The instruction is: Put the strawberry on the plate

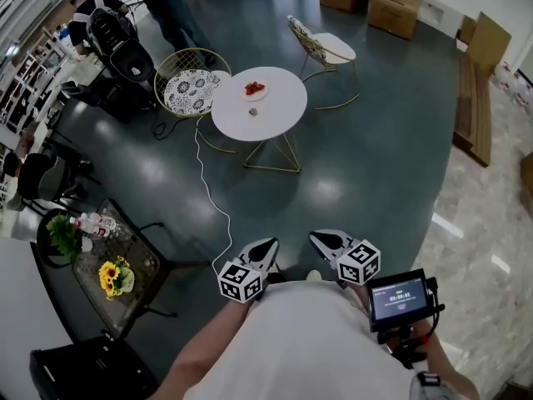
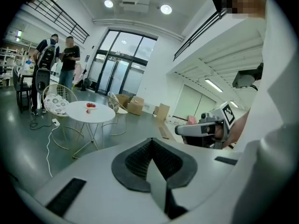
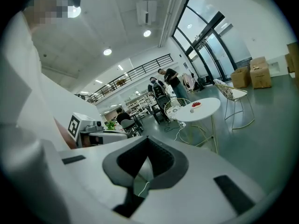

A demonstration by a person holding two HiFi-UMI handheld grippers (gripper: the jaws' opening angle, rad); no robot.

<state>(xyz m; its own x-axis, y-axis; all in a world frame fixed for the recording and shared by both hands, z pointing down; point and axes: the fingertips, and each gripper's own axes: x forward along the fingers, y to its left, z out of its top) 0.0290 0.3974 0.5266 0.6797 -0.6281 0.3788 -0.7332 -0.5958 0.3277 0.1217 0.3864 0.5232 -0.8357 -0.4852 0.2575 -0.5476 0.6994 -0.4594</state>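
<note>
1. Left gripper [image 1: 268,245]: held close against the person's body, well short of the bench [image 1: 279,111]. Jaws together, nothing between them.
2. Right gripper [image 1: 317,237]: just beside the left one, equally far from the bench. Jaws together, nothing held.
3. Floor: a white cable [image 1: 208,186] trails from near the grippers toward the foot of the bench.
4. Bench: round, white, on thin metal legs. A small dull item [image 1: 252,112] lies on the person's side of the bench top; it is too small to identify.
5. Plate [image 1: 255,96]: on the bench top, toward its far edge. Red fruit, judged to be strawberry [image 1: 255,87], already lies on it. No other strawberry can be made out on the bench.
6. Handling assessment: a strawberry is light, soft and easily bruised, with a slightly slick skin. Recommend gripping across the broad middle with a gentle closure, avoiding the pointed tip and the leafy cap.
7. Status: approach to the bench not yet made.
</note>
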